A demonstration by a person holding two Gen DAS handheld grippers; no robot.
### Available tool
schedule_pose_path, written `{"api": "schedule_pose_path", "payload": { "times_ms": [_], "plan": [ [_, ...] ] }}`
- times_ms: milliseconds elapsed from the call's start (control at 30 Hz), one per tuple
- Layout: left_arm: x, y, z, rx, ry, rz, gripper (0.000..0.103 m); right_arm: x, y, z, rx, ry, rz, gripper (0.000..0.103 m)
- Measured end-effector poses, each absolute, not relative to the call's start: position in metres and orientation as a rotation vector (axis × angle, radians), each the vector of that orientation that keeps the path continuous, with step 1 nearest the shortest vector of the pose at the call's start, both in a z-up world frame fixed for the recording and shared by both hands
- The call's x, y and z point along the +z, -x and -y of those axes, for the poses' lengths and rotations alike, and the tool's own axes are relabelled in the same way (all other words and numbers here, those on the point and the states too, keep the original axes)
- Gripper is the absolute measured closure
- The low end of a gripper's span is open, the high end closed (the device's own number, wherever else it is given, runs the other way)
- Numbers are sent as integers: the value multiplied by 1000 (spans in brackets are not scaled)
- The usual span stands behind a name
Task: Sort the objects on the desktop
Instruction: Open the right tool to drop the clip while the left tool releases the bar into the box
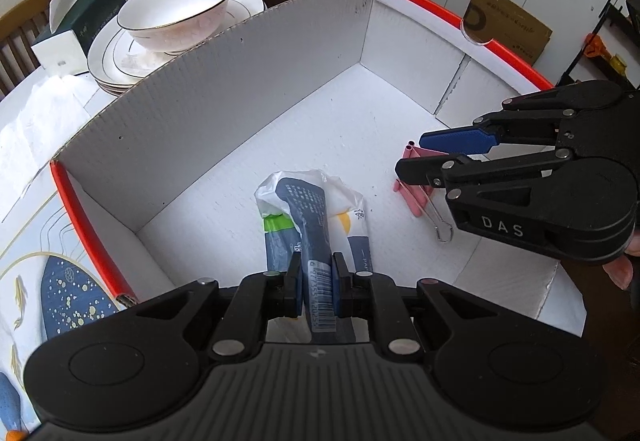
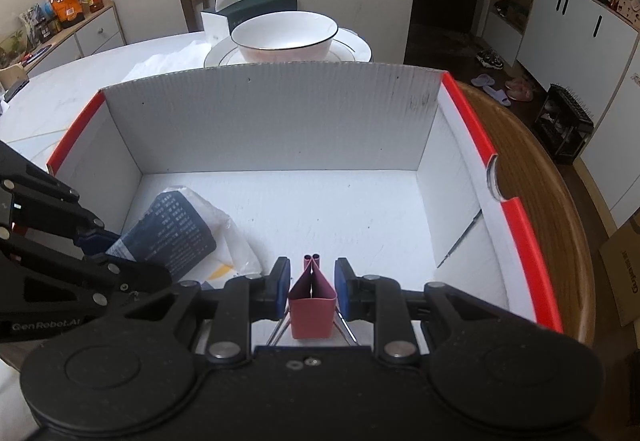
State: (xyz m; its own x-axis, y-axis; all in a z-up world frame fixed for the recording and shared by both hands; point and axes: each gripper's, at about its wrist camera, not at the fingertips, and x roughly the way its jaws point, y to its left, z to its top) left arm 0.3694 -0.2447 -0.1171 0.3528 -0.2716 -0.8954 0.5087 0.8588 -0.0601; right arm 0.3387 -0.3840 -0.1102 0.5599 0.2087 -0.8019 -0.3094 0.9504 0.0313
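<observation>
A white cardboard box (image 1: 224,89) with red rims stands on the table; it also shows in the right wrist view (image 2: 280,121). My left gripper (image 1: 317,281) is shut on a tissue pack (image 1: 316,217) in blue-and-white plastic, its far end resting on the box floor. The pack also shows in the right wrist view (image 2: 176,233). My right gripper (image 2: 312,281) is open, its pads on either side of a pink binder clip (image 2: 312,305) that lies on the box floor without touching them. In the left wrist view the right gripper (image 1: 412,153) hovers over the clip (image 1: 416,197).
Behind the box a white bowl (image 2: 286,37) sits on stacked plates (image 2: 352,49), beside a green tissue box (image 2: 260,7). A wooden chair (image 2: 192,1) stands beyond. The round table's wooden rim (image 2: 552,201) runs right of the box. Patterned tablecloth (image 1: 40,261) lies left.
</observation>
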Motion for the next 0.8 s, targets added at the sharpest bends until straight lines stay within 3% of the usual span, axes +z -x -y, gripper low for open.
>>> {"api": "schedule_pose_path", "payload": {
  "times_ms": [233,400,800],
  "plan": [
    [-116,-367,245,-525,-247,-1086,90,-107,-337,383,315,127,-921,74],
    [-113,-364,245,-522,-260,-1067,90,-103,-334,385,321,128,-913,58],
    [-99,-355,234,-507,-236,-1017,90,-82,-324,394,349,85,-869,40]
  ]
}}
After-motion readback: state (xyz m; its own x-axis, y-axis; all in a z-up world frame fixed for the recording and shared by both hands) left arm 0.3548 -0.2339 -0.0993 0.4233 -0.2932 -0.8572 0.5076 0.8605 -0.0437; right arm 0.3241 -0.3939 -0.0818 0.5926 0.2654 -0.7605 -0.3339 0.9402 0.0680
